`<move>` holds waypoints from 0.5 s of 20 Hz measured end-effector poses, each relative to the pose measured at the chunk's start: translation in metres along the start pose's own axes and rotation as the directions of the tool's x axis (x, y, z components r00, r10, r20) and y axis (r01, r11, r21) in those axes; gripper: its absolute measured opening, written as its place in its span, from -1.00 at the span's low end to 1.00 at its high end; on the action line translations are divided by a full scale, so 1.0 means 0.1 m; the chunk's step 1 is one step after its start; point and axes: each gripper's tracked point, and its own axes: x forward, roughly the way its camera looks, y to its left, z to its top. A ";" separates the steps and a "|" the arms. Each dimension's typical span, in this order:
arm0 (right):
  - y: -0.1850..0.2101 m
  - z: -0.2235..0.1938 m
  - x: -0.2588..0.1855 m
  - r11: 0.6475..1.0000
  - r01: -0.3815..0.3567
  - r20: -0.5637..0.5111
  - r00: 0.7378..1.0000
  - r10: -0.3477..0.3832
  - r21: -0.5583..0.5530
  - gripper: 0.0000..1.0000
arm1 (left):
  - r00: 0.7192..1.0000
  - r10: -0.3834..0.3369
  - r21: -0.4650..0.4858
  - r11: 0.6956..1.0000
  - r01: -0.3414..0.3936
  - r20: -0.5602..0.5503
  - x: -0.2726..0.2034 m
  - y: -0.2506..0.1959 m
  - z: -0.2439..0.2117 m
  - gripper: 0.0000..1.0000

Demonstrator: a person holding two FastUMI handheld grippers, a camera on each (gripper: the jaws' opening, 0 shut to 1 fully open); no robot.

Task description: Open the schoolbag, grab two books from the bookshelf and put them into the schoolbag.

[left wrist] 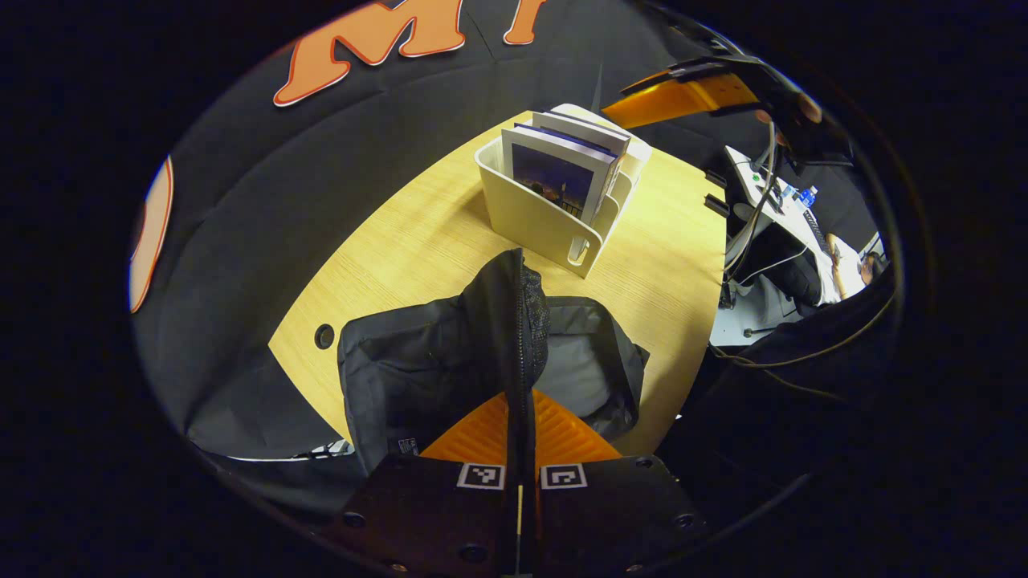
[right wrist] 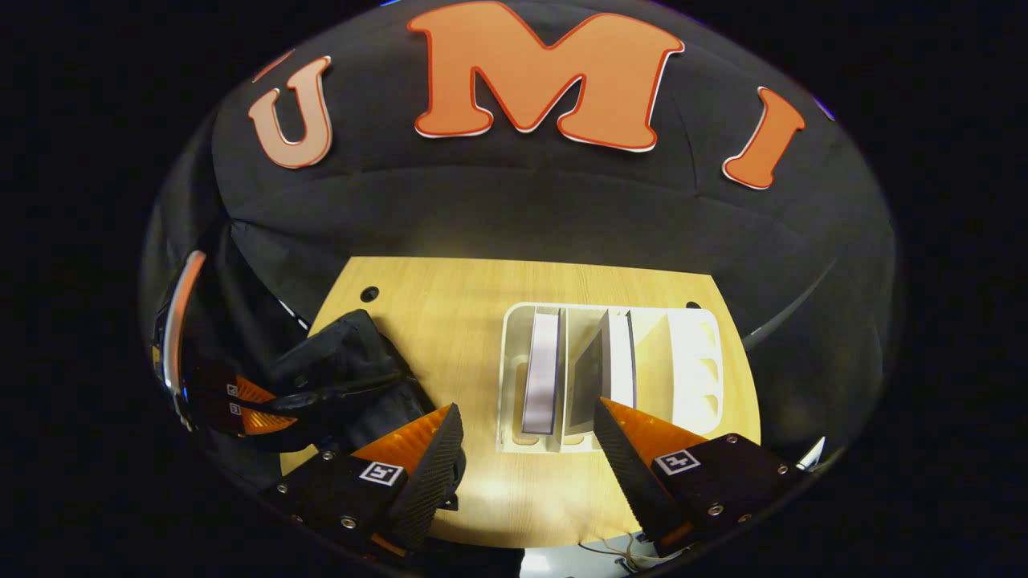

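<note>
Left gripper [left wrist: 520, 401] pinches schoolbag [left wrist: 434, 361]; right gripper [right wrist: 526, 457] gapes above bookshelf [right wrist: 514, 377].

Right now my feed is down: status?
Left gripper shut on schoolbag flap. Right gripper open above bookshelf. Books still shelved.

A: Left gripper [left wrist: 520, 417]? Lower centre, fingers pinched on a raised fold of the black schoolbag [left wrist: 450, 361].
B: Books [left wrist: 562, 164]?
A: Upright in the white bookshelf [left wrist: 534, 221], upper centre on the wooden table [left wrist: 401, 249]. Right gripper [left wrist: 691, 92] upper right.
</note>
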 end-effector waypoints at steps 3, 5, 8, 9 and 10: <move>0.01 -0.03 0.36 1.000 -0.006 -0.125 0.992 0.009 0.023 0.88 | 1.000 -0.014 -0.020 1.000 0.014 0.010 0.04 0.01 -0.01 -0.95; -0.05 -0.04 0.64 0.999 0.024 -0.196 0.981 -0.016 0.036 0.76 | 1.000 -0.016 -0.032 0.999 0.017 0.011 0.05 0.02 -0.01 -0.95; -0.09 -0.04 0.94 0.999 0.042 -0.259 0.965 -0.031 0.034 0.53 | 1.000 -0.020 -0.046 0.999 0.020 0.011 0.08 0.01 0.01 -0.95; -0.11 -0.07 1.04 0.998 0.048 -0.281 0.959 -0.039 0.027 0.51 | 1.000 -0.022 -0.051 0.998 0.022 0.013 0.10 0.01 0.01 -0.95; -0.14 -0.10 1.13 0.998 0.059 -0.304 0.951 -0.049 0.024 0.41 | 1.000 -0.021 -0.061 0.998 0.022 0.011 0.11 0.01 0.01 -0.96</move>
